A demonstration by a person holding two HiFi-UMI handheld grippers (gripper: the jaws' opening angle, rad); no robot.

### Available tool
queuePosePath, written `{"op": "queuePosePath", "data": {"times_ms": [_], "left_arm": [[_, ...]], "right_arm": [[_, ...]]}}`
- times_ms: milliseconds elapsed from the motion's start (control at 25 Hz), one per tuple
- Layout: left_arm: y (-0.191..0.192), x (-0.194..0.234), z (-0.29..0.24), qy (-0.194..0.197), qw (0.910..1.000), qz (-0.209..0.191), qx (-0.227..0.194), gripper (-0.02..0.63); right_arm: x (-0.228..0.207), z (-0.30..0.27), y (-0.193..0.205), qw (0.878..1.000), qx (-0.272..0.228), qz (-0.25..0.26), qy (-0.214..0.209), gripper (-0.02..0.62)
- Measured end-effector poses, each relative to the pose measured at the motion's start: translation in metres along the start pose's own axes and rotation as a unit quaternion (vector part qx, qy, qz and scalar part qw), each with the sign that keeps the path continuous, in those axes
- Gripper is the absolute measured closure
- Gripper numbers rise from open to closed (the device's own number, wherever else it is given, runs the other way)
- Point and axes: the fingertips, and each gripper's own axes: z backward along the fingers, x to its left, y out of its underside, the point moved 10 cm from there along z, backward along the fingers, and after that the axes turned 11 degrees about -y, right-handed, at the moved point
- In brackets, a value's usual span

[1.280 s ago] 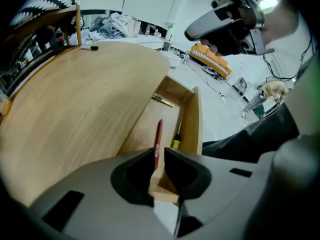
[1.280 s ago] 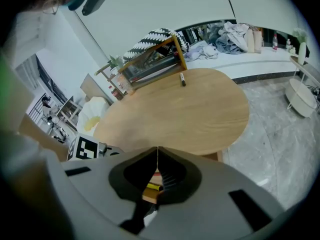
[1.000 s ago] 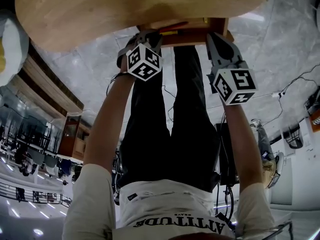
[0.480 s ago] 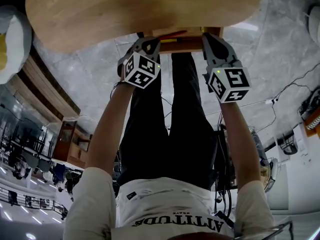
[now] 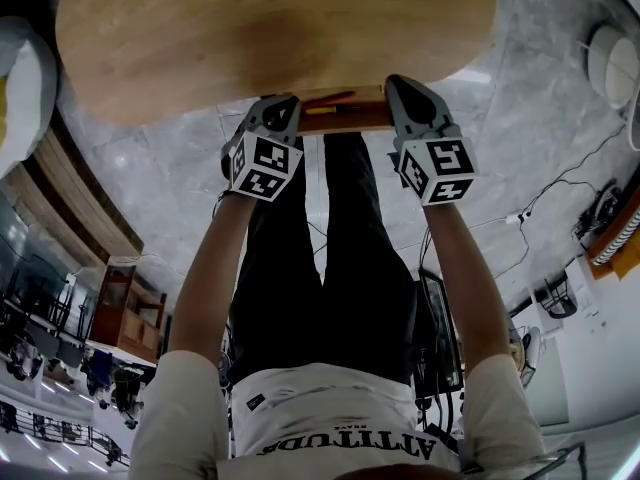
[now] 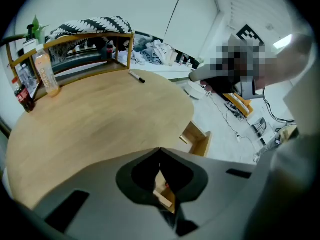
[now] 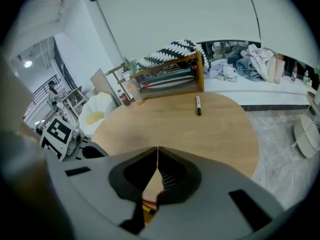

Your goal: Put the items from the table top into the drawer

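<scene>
The round wooden table (image 5: 270,28) fills the top of the head view. Its open drawer (image 5: 345,118) juts from under the near edge at upper centre. The left gripper (image 5: 282,110) sits at the drawer's left end and the right gripper (image 5: 405,96) at its right end, both just beside the drawer front. The left gripper's jaws have just been closing and now meet tip to tip with nothing between them. The right gripper's jaws are also together and empty. A wooden rack (image 6: 85,46) stands at the table's far edge, with an orange bottle (image 6: 46,74) beside it. A black marker (image 7: 198,105) lies on the table top, well apart from both grippers. A red pen (image 5: 335,97) and a yellow pen (image 5: 322,110) lie inside the drawer.
</scene>
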Motion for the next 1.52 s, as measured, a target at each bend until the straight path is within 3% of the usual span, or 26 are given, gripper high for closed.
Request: {"op": "queuePosePath", "data": {"times_ms": [680, 920, 1280, 1520], "left_arm": [[-0.019, 0.038, 0.005, -0.028, 0.9957, 0.081, -0.034, 0.584], [-0.017, 0.05, -0.003, -0.028, 0.995, 0.091, -0.029, 0.584], [-0.039, 0.065, 0.002, -0.015, 0.9912, 0.128, -0.032, 0.584], [-0.047, 0.074, -0.003, -0.017, 0.9908, 0.129, -0.037, 0.584]], "right_arm": [[-0.031, -0.041, -0.056, 0.996, -0.005, 0.082, 0.021, 0.574], [-0.061, -0.058, -0.076, 0.997, -0.015, 0.066, 0.041, 0.572], [-0.11, -0.093, -0.104, 0.995, 0.022, 0.075, 0.057, 0.511], [-0.143, -0.119, -0.119, 0.995, 0.02, 0.042, 0.089, 0.503]]}}
